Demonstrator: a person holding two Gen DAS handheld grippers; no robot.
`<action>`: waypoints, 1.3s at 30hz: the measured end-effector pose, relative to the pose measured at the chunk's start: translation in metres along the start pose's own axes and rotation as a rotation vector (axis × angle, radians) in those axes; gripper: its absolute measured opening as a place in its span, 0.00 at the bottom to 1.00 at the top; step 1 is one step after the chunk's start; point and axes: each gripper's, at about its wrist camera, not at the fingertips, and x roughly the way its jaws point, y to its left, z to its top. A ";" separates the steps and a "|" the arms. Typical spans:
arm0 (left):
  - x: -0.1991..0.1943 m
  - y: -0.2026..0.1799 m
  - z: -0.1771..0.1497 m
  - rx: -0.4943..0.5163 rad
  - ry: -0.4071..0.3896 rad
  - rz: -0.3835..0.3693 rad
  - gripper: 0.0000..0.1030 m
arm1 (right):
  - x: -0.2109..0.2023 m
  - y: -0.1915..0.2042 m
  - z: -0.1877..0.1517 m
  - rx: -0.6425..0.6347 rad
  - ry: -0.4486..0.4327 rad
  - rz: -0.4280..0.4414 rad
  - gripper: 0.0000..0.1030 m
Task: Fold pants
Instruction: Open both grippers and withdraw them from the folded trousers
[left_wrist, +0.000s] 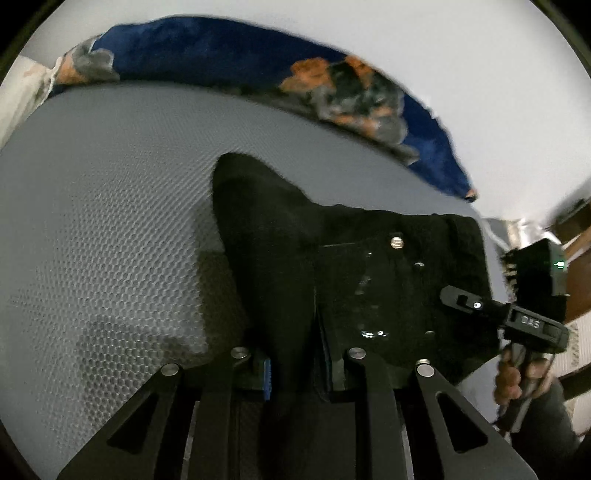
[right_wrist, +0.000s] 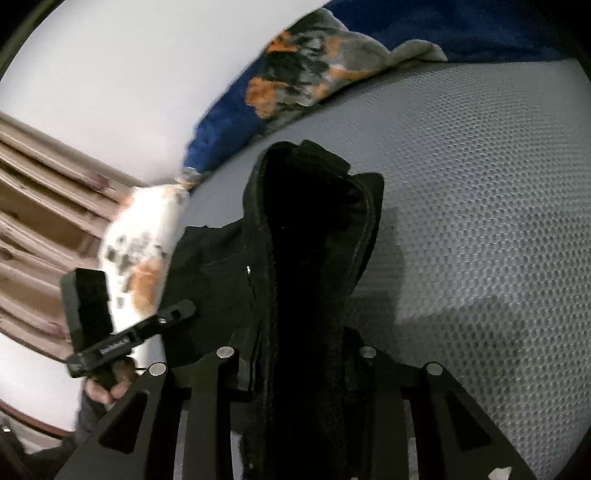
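Dim indoor light, soft shadows on grey mesh surface, black pants lost in shadow, motion blur at edges, strong fisheye curvature, dark corner vignette.

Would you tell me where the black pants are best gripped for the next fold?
Probably where they are already held: each gripper is shut on a bunched edge of the black pants, left gripper and right gripper coming from above, since the cloth hangs between them over the grey honeycomb-textured surface.

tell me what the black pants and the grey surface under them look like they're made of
Pants: soft, matte black cloth, perhaps fleece or brushed cotton; the edges look fuzzy, the folds thick and without sheen.
Grey surface: looks like a woven mesh or embossed mat; a fine honeycomb pattern covers it, with a slight sheen.
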 end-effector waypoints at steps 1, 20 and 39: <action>0.005 0.003 -0.002 -0.006 0.003 0.012 0.29 | 0.003 -0.002 -0.004 0.002 -0.001 -0.072 0.40; -0.010 -0.040 -0.070 0.105 -0.117 0.342 0.68 | -0.017 0.059 -0.075 -0.271 -0.176 -0.494 0.67; -0.058 -0.066 -0.129 0.172 -0.197 0.422 0.69 | -0.037 0.095 -0.134 -0.290 -0.250 -0.471 0.77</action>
